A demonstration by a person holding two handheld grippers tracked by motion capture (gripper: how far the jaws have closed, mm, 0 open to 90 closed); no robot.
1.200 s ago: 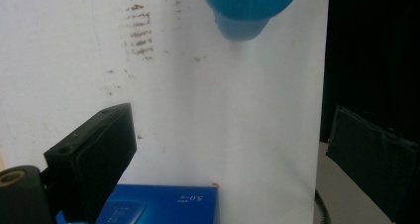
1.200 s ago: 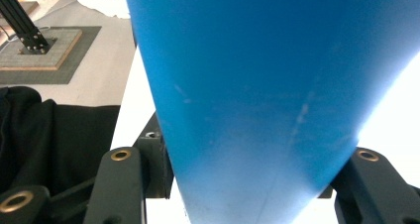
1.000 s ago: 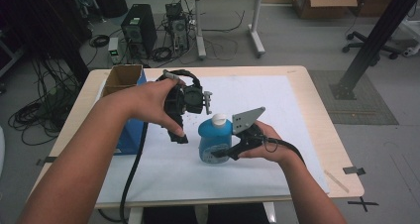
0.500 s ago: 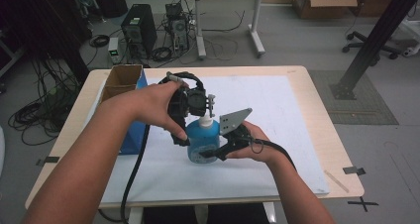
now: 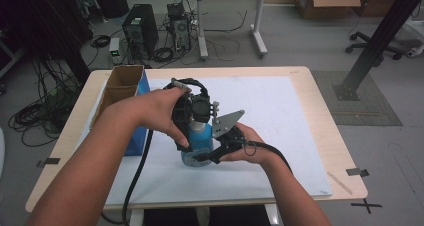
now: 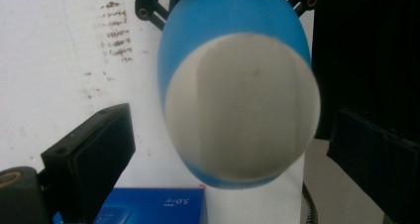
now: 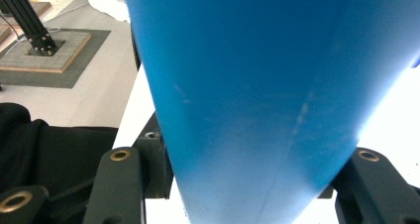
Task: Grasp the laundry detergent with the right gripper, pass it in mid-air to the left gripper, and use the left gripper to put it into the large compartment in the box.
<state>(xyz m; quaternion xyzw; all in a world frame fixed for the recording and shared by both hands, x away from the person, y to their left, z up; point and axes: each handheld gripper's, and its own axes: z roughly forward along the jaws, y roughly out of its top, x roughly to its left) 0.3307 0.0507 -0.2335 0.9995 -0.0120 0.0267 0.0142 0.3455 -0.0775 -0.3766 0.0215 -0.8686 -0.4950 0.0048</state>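
Right gripper (image 5: 202, 157): clamped on blue bottle (image 5: 200, 138), steadying it.
Left gripper (image 5: 192, 117): jaws apart over the bottle's white cap (image 6: 242, 107), likely to unscrew it.

My right gripper (image 5: 207, 153) clamps the blue bottle (image 5: 200, 141) at its lower body, jaws pressed on both sides. The bottle is translucent blue plastic with a white cap (image 6: 242, 105), standing roughly upright near the front of the white mat (image 5: 280, 116). My left gripper (image 5: 192, 111) straddles the cap, jaws apart.
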